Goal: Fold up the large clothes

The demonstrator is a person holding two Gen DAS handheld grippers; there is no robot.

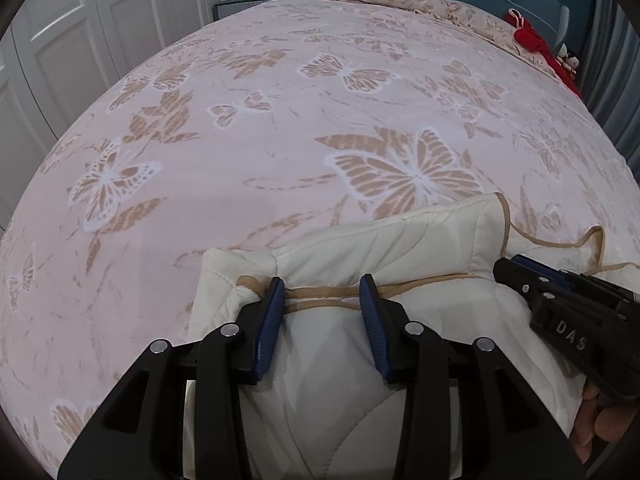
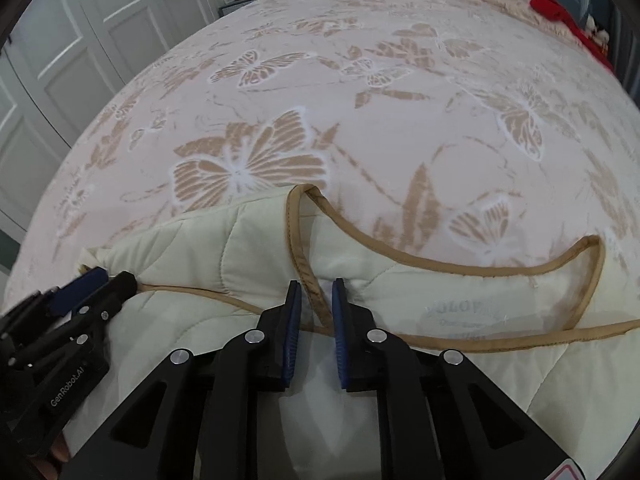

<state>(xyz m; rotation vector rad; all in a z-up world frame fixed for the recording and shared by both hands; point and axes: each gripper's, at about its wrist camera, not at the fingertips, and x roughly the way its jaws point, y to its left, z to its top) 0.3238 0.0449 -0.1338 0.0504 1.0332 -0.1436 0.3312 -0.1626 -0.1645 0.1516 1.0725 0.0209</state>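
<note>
The vest [image 2: 248, 256] lay on the near part of the bed [image 1: 280, 120], a big cream padded thing with tan trim [image 2: 440, 258] all round its edges. It looked puffy and soft, so it would bend easily and flop down when lifted. It looked light too (padding like that is mostly air). The cloth seemed a bit smooth, so a small pinch might slip off.

The left claw [image 1: 322, 300] sat over the trim with its fingers [image 1: 272, 312] set apart. The trim ran between them, but nothing was pinched there. The right claw [image 2: 316, 308] had its fingers close together, with a loop of the trim standing up in the thin gap. It looked like they were squeezing that trim, though a little space still showed.

The trim was the best place to grab, since it was firm and stitched and would not slide like the puffy part. Holding two spots on the edge, one in each claw, would keep the vest flat for folding. Grabbing only the thick middle would likely make it bunch up
</note>
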